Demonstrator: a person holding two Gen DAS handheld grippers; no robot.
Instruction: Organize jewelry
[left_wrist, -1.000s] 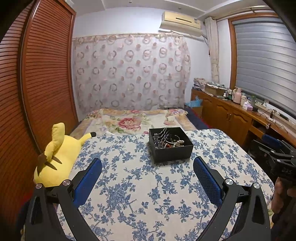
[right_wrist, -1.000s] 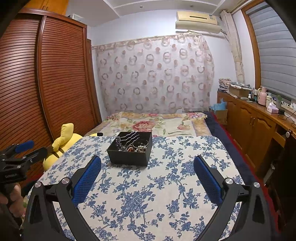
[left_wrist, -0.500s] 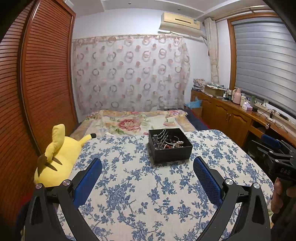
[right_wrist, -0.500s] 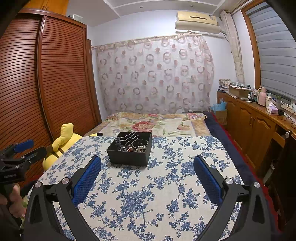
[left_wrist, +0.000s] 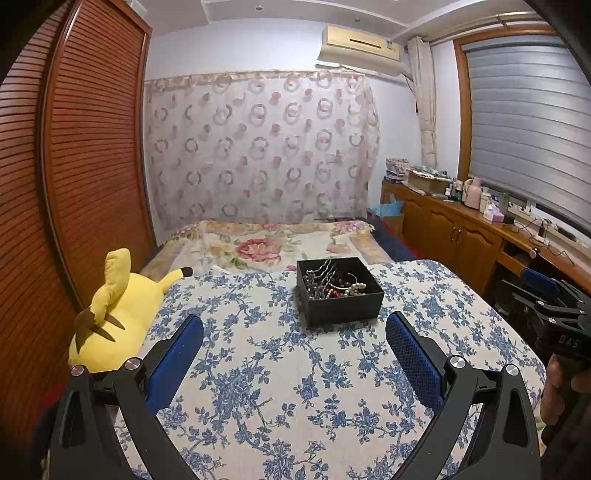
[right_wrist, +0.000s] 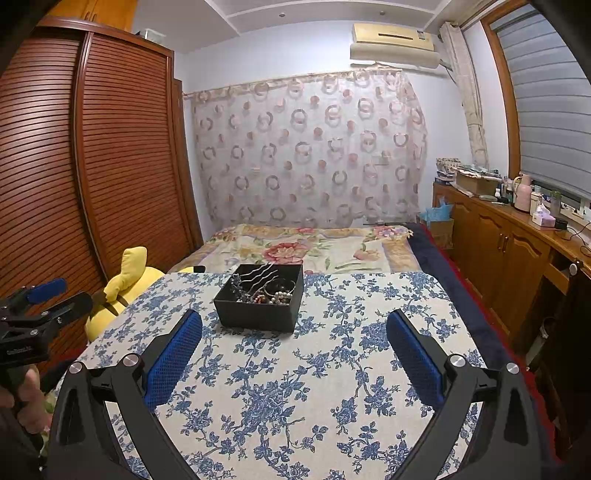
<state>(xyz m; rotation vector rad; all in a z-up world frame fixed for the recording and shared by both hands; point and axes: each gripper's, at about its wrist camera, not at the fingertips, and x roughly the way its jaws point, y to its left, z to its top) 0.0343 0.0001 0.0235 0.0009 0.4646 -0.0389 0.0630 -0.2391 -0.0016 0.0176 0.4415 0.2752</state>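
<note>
A black open box (left_wrist: 343, 306) stands on the far part of a table with a blue floral cloth (left_wrist: 280, 387). It holds a tangle of jewelry (left_wrist: 332, 284): wavy metal hairpins, bead bracelets, a bangle. My left gripper (left_wrist: 294, 332) is open and empty, short of the box. In the right wrist view the box (right_wrist: 258, 310) sits ahead to the left with the jewelry (right_wrist: 264, 290) inside. My right gripper (right_wrist: 294, 332) is open and empty, short of the box. Each gripper shows at the edge of the other's view, the right one (left_wrist: 546, 295) and the left one (right_wrist: 40, 299).
A yellow plush toy (left_wrist: 114, 314) lies off the table's left edge. A bed with a floral cover (left_wrist: 273, 243) is behind the table. A wooden wardrobe (left_wrist: 74, 166) lines the left wall. A wooden counter (left_wrist: 480, 229) with bottles runs along the right.
Both grippers stay open. The views shift only slightly; the box sits a little lower and closer in the left wrist view.
</note>
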